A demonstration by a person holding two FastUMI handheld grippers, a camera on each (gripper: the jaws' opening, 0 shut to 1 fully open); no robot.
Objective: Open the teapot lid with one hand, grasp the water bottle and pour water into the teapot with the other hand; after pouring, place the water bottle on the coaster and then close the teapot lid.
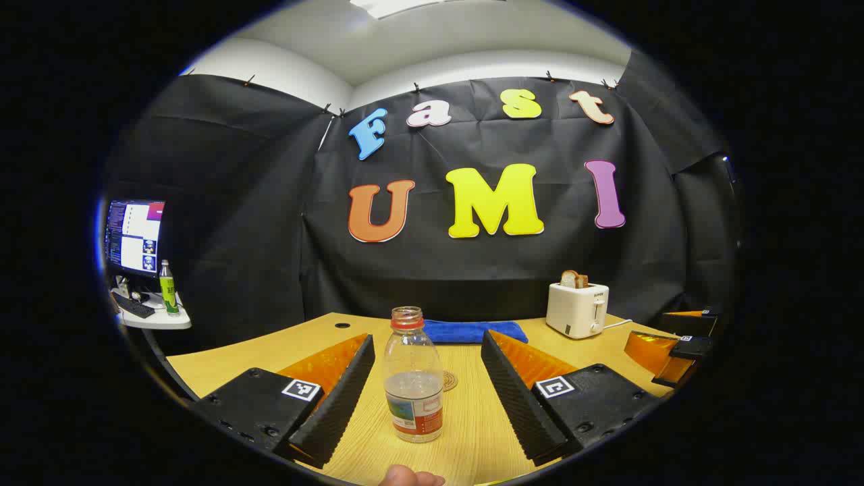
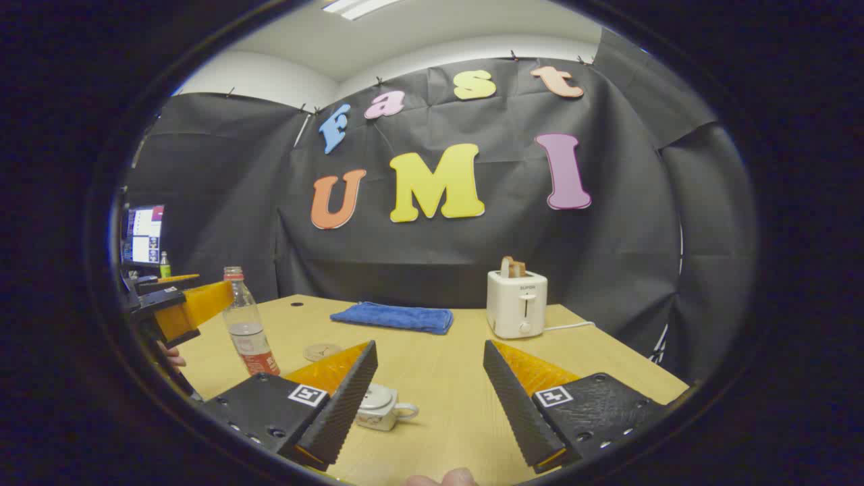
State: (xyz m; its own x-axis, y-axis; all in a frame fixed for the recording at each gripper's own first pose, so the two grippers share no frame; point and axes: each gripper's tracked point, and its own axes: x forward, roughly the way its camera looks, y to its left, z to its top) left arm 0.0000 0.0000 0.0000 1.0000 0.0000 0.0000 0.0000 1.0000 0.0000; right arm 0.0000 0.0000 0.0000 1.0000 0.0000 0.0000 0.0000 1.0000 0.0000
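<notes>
One clear plastic water bottle (image 1: 413, 375) with a red neck ring, no cap and a coloured label stands upright on the pale wooden counter (image 1: 466, 432), about a third full of water. In the left gripper view it stands between the two fingers of the left claw (image 1: 426, 388), which is spread wide with neither finger touching the bottle, so it holds nothing. Just behind the bottle lies one small round woven coaster (image 1: 449, 380), partly hidden by it.

In the right gripper view the same bottle (image 2: 248, 322) stands far to the left, beside the left claw (image 2: 177, 312) and the hand that carries it. One small white teapot (image 2: 382, 406) with a side handle and its lid on sits on the counter (image 2: 445, 378) just beside the left finger of the right claw (image 2: 429, 391), partly hidden by that finger. The right claw is also wide open and empty, and its fingers do not touch the teapot. The coaster (image 2: 322, 351) lies between bottle and teapot.

Farther back lies one folded blue cloth (image 2: 393, 316), and to its right stands one white toaster (image 2: 517, 304) with bread in its slot and a white cord trailing off. On a side desk at far left are one lit monitor (image 1: 135, 236) and one green bottle (image 1: 168, 288).
</notes>
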